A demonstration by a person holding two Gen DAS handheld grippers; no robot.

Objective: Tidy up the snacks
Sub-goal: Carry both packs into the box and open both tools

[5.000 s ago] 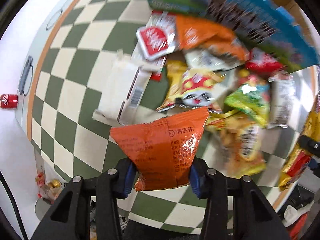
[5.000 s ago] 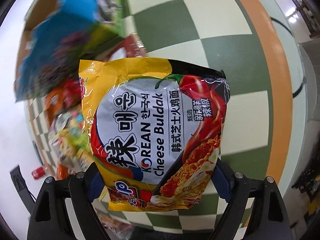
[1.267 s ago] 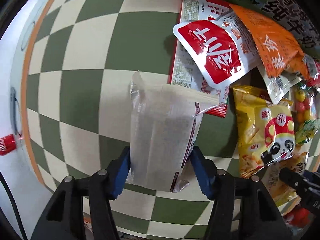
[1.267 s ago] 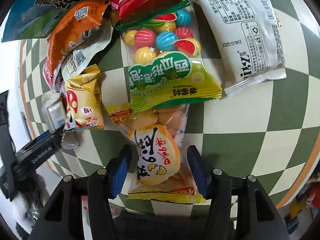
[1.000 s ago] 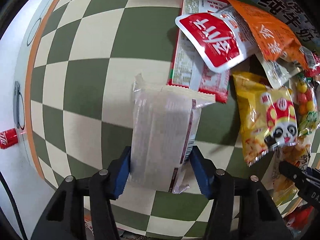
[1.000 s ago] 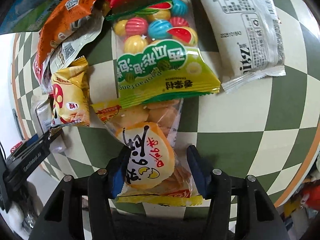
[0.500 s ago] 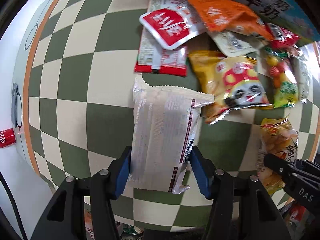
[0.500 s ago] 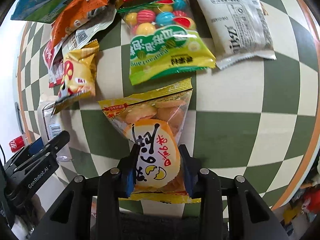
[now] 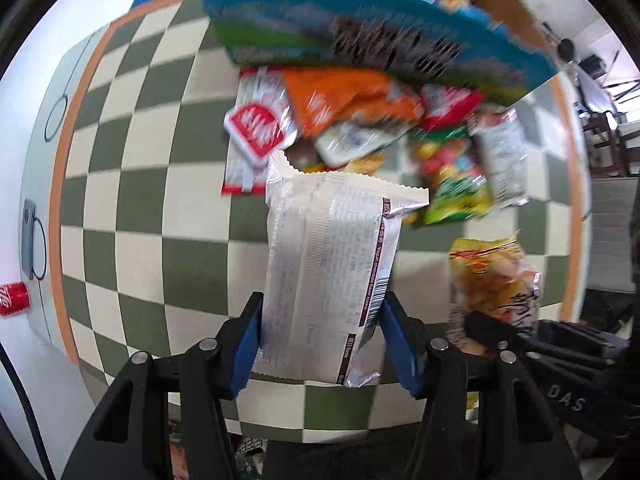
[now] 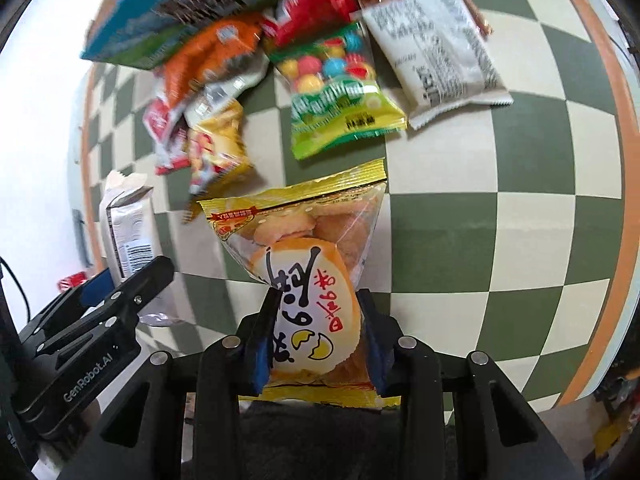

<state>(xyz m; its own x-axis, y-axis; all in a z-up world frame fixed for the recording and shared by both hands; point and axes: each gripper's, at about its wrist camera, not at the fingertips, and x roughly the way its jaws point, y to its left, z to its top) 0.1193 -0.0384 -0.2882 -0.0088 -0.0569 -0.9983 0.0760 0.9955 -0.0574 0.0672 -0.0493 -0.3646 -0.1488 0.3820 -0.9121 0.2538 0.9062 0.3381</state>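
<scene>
Left gripper (image 9: pixel 322 344) clamps white cookie pack (image 9: pixel 328 272); right gripper (image 10: pixel 316 338) clamps yellow pastry bag (image 10: pixel 308 280).

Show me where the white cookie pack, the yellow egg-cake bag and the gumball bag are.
White cookie pack (image 9: pixel 328 272): left wrist view, middle of its printed back.
Yellow egg-cake bag (image 10: pixel 308 280): right wrist view, on the round label.
Gumball bag (image 10: pixel 336 92): right wrist view, centre, below the coloured balls.
</scene>
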